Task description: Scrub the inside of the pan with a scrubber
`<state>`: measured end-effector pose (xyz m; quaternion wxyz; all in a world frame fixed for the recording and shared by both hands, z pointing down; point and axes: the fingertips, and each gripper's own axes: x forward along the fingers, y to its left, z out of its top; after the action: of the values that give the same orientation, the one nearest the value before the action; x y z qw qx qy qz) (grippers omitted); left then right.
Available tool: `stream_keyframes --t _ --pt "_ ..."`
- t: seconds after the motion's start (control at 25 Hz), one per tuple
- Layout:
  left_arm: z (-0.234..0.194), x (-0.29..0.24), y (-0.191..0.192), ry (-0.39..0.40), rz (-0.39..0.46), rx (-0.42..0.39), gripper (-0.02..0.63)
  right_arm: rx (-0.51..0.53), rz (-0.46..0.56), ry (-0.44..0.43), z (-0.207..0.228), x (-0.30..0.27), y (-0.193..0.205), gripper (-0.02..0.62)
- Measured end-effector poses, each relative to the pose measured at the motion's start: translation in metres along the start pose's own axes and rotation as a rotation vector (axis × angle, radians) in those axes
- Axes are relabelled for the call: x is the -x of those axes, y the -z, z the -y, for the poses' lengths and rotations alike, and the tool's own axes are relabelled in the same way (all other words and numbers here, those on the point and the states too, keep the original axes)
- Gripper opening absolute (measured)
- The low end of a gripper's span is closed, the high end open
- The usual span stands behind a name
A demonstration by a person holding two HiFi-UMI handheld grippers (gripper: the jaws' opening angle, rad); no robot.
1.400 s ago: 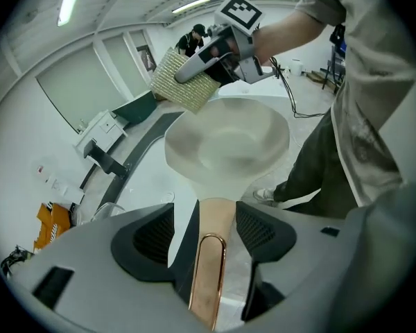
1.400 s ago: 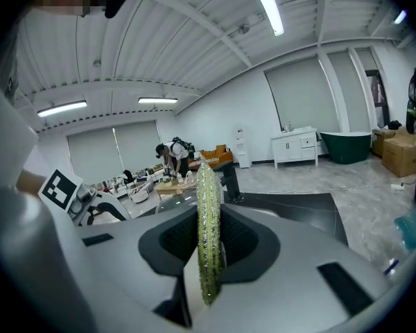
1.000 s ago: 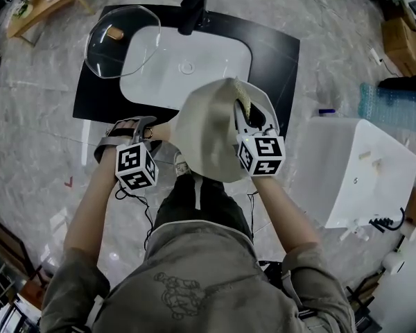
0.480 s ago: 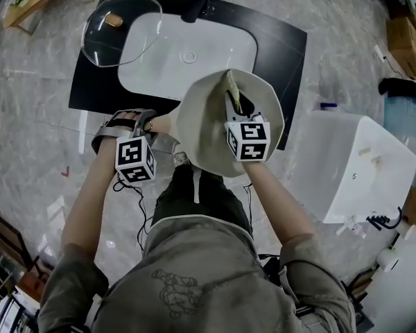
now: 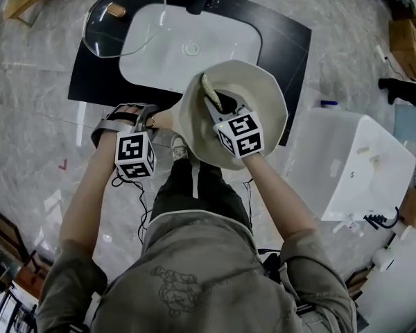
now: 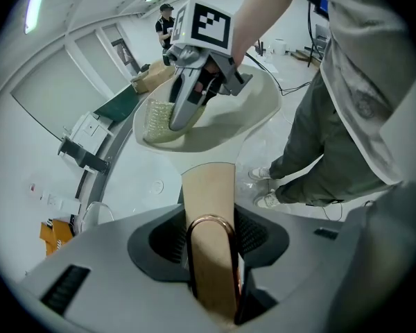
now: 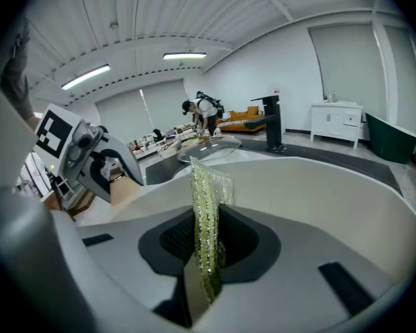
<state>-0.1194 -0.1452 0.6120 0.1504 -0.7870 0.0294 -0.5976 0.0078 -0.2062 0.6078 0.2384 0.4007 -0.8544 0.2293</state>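
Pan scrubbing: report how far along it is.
Done: the left gripper has the pan up by its handle, fingers just closing further on it; the right gripper is shut on the scrubber. In hand: the scrubber lies against the inner wall near the rim. Left: the rest of the inside; no suds or marks show, so how much is clean I cannot tell.
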Motion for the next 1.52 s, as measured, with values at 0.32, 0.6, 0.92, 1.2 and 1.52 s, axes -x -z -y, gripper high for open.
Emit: stream_keyframes --t 0.32,0.6,0.92,1.2,1.52 --pt "0.001 0.000 0.000 -0.001 -0.013 0.015 0.178 0.003 -0.084 -0.327 -0.067 0.008 0.009 0.078" --pt "0.000 -0.001 0.000 -0.004 -0.014 0.020 0.178 0.090 -0.292 -0.601 -0.106 0.044 0.047 0.078" --pt "-0.002 -0.002 0.001 -0.015 -0.035 0.036 0.178 0.190 -0.543 -0.830 -0.116 0.119 0.083 0.078" --pt "-0.002 -0.002 0.000 -0.019 -0.034 0.038 0.176 0.209 -0.464 -0.678 -0.082 0.146 0.035 0.078" --pt "-0.002 -0.001 0.000 -0.025 -0.031 0.023 0.176 0.370 -0.114 0.193 0.051 0.114 -0.056 0.078"
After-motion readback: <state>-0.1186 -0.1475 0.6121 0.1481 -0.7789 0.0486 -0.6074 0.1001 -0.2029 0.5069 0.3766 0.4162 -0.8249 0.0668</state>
